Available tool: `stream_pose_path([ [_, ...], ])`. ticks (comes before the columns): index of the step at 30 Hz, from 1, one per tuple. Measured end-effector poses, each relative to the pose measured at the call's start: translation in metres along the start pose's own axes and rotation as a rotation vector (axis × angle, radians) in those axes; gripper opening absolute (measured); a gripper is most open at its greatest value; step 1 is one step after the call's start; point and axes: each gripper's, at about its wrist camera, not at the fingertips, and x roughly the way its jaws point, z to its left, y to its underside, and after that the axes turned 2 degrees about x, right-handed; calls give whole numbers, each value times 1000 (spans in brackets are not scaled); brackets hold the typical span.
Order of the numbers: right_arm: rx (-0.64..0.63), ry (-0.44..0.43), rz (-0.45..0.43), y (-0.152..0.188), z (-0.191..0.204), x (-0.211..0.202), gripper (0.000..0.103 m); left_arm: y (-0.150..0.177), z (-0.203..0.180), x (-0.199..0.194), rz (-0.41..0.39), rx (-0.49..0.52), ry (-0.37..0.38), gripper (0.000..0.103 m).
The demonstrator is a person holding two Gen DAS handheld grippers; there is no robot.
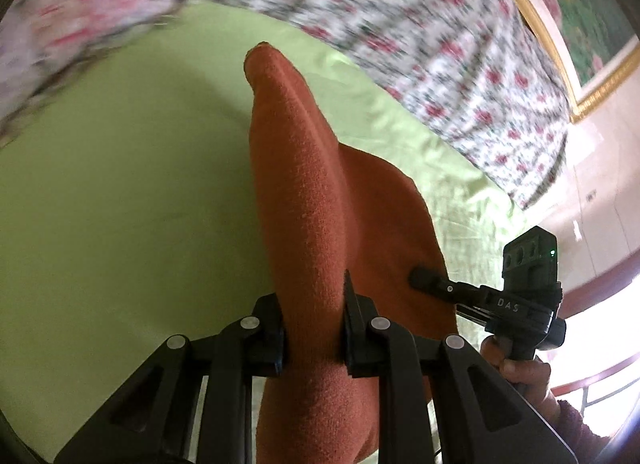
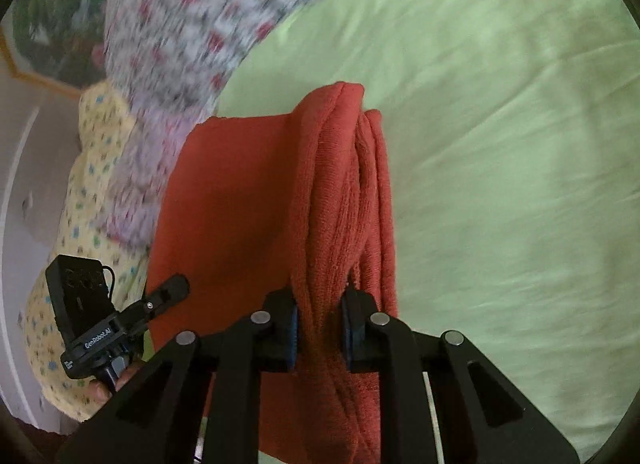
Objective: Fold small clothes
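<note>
A rust-orange knitted garment (image 1: 304,191) hangs lifted over the green bed sheet (image 1: 120,183). My left gripper (image 1: 314,328) is shut on one bunched edge of it. My right gripper (image 2: 318,328) is shut on another bunched edge of the same garment (image 2: 248,199), which drapes down in folds between the two grippers. The right gripper shows in the left wrist view (image 1: 424,278) at the garment's right side. The left gripper shows in the right wrist view (image 2: 172,292) at the garment's left side. The garment's lower part is hidden behind the fingers.
A floral quilt (image 1: 420,31) lies bunched along the far side of the bed. A yellow dotted cloth (image 2: 80,223) lies beside it. A gold-framed picture (image 1: 580,23) hangs on the wall. The green sheet (image 2: 500,143) spreads wide to the right.
</note>
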Motion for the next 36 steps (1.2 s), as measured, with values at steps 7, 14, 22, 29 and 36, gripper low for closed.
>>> stream_pose_path([
  [7,-37,39,72,23,31,49,18,23,61,-16,8,-110,-29,20],
  [14,-39,107,74,25,31,54,28,30,70,1,39,-105,-98,31],
  [22,-91,197,31,20,48,36,31,28,92,-27,-2,-122,-182,36],
  [29,-123,167,-82,-2,78,21,31,-5,86,-42,-83,-115,-185,36],
  [36,-139,142,-15,-19,93,62,31,-39,66,-1,-53,-74,-154,36],
])
